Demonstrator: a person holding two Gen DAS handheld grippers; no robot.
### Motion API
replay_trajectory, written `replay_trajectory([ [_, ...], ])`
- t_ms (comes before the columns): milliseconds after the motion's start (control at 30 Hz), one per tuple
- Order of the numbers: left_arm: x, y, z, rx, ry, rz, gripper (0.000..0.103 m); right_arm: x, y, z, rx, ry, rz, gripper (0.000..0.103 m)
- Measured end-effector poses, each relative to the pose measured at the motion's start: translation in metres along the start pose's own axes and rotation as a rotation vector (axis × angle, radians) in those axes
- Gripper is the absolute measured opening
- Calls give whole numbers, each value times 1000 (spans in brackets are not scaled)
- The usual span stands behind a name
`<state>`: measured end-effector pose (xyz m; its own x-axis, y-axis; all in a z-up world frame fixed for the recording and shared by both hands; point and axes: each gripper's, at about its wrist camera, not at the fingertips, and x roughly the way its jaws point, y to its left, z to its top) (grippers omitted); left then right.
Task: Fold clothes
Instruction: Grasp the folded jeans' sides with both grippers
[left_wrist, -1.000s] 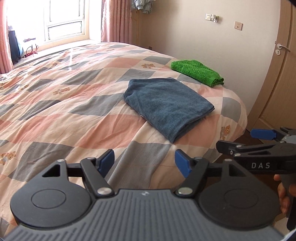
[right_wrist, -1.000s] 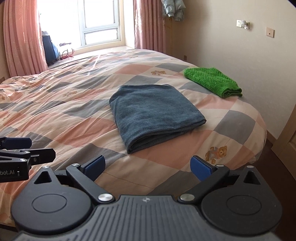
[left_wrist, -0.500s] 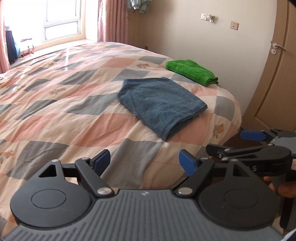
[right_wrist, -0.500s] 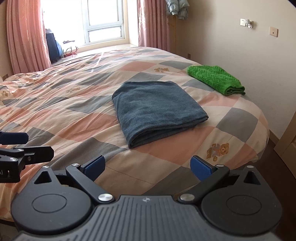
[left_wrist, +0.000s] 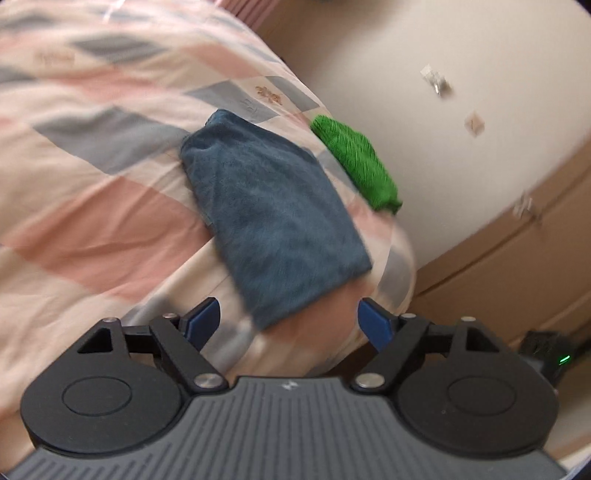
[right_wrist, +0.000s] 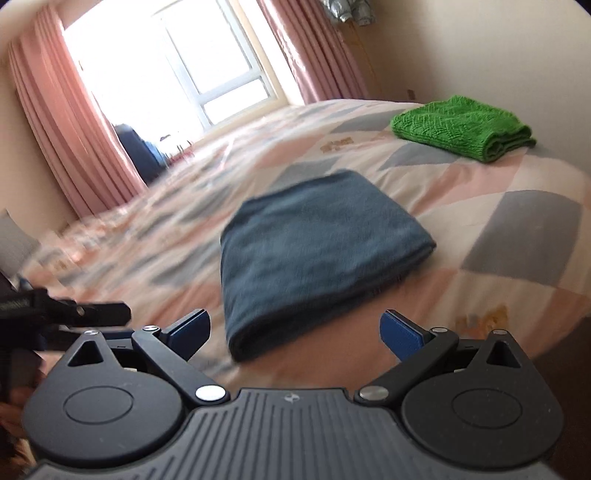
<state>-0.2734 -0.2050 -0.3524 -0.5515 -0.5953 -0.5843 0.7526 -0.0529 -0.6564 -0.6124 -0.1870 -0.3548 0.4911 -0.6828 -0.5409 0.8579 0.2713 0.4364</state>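
While both hand-held grippers, left (left_wrist: 288, 320) and right (right_wrist: 294, 331), gape empty, the blue cloth (right_wrist: 314, 266) lies folded on the bed (right_wrist: 517, 218). So does the green one (right_wrist: 461, 127); little seems left.

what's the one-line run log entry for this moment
left gripper: open, empty | right gripper: open, empty | blue towel: folded on bed | green towel: folded

Folded blue towel (right_wrist: 317, 258) flat on the checked bedspread (right_wrist: 517, 229); folded green knit cloth (right_wrist: 461, 125) well beyond it
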Motion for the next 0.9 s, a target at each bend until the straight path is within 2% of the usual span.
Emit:
replay_trajectory([
  [100,39,25,25,-109,-6,-14,80,31,-42,44,26,0,60,101],
  [200,71,48,42,-186,-13,0,80,72,-84,93,21,53,138,101],
  [267,84,57,50,-220,-2,-27,80,101,-109,122,13,110,188,101],
  [367,104,64,62,-242,51,-24,80,145,-135,150,34,249,286,101],
  [433,115,68,67,-271,81,-29,80,175,-143,158,44,360,325,101],
  [567,129,76,71,-350,113,-35,78,222,-151,158,72,544,318,100],
  [633,133,79,71,-377,126,-33,74,236,-151,162,71,595,343,101],
  [667,135,80,71,-386,133,-28,68,244,-151,165,71,621,359,101],
  [700,137,82,71,-392,140,-19,63,252,-151,165,90,651,383,99],
  [733,139,83,72,-399,146,-10,62,260,-151,166,116,689,423,85],
  [767,140,84,73,-403,152,-4,61,268,-150,164,136,722,444,81],
  [800,140,84,74,-404,158,-1,61,275,-149,162,140,751,425,78],
  [900,143,85,77,-404,179,4,62,287,-148,161,156,783,440,81],
])
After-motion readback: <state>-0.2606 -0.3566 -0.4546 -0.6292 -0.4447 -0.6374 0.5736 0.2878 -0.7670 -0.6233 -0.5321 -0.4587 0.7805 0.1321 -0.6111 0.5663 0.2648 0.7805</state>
